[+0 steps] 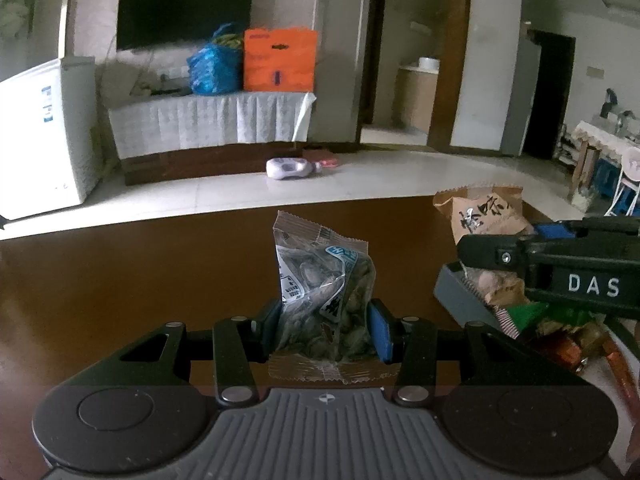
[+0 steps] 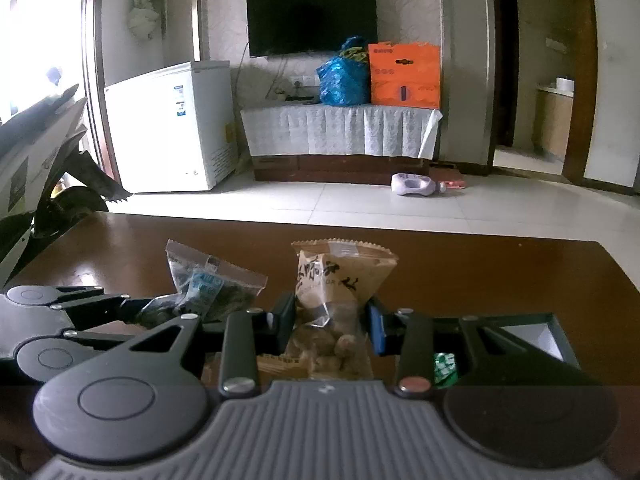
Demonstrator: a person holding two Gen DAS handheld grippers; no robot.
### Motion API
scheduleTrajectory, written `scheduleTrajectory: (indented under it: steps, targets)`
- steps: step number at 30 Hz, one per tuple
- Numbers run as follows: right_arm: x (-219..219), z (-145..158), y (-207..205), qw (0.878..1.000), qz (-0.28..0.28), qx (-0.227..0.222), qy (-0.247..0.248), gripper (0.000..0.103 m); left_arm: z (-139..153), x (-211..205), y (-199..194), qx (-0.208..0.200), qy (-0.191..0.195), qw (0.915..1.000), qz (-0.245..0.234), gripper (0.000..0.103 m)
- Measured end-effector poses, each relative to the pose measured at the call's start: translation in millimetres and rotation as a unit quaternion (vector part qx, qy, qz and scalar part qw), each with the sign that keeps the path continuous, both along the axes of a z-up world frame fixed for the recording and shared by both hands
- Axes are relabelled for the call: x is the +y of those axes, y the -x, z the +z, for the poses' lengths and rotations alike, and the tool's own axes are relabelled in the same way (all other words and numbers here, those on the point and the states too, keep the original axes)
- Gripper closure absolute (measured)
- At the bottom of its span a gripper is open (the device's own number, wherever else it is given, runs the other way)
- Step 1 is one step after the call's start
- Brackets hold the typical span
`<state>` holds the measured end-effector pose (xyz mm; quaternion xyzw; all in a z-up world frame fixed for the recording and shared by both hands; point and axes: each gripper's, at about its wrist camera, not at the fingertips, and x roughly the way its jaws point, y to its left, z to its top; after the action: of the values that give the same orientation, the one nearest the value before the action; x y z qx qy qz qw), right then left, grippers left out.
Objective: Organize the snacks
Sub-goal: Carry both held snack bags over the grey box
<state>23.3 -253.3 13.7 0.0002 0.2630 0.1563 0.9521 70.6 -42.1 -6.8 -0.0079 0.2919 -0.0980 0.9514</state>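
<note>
My left gripper [image 1: 326, 326] is shut on a clear snack packet [image 1: 324, 292] with dark pieces inside, held upright above the brown table [image 1: 140, 272]. My right gripper [image 2: 330, 326] is shut on a tan paper snack packet [image 2: 340, 276] with black writing. In the left wrist view the right gripper [image 1: 480, 252] reaches in from the right with the tan packet [image 1: 484, 210], above a grey tray [image 1: 456, 296] of mixed snacks [image 1: 560, 332]. In the right wrist view the left gripper [image 2: 156, 312] and its clear packet [image 2: 212, 280] sit just to the left.
The grey tray [image 2: 532, 336] sits at the table's right side, with a green packet [image 2: 446, 368] showing in it. The table's far edge [image 2: 360, 232] drops to a tiled floor. A bottle [image 2: 416, 184] lies on the floor beyond.
</note>
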Motion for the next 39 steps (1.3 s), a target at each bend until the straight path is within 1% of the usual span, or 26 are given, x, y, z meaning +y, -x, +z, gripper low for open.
scheduleTrajectory:
  steps: [8,14,27,33,39]
  targets:
    - [-12,5,8,1.0,-0.009,-0.003,0.004,0.065,5,-23,-6,-0.009,0.008,0.9998,-0.018,0.057]
    - [-24,9,10,1.0,-0.019,-0.006,0.006,0.065,4,-30,-11,-0.009,0.011,0.9996,-0.026,0.057]
    - [-76,12,22,0.998,-0.06,-0.007,0.01,0.065,1,-56,-9,-0.013,0.02,0.9981,-0.057,0.057]
    - [-93,11,21,0.998,-0.069,-0.006,0.01,0.065,-1,-61,-13,-0.011,0.022,0.9976,-0.064,0.057]
    - [-99,14,20,0.997,-0.073,-0.009,0.013,0.065,-3,-72,-18,-0.011,0.035,0.995,-0.092,0.057]
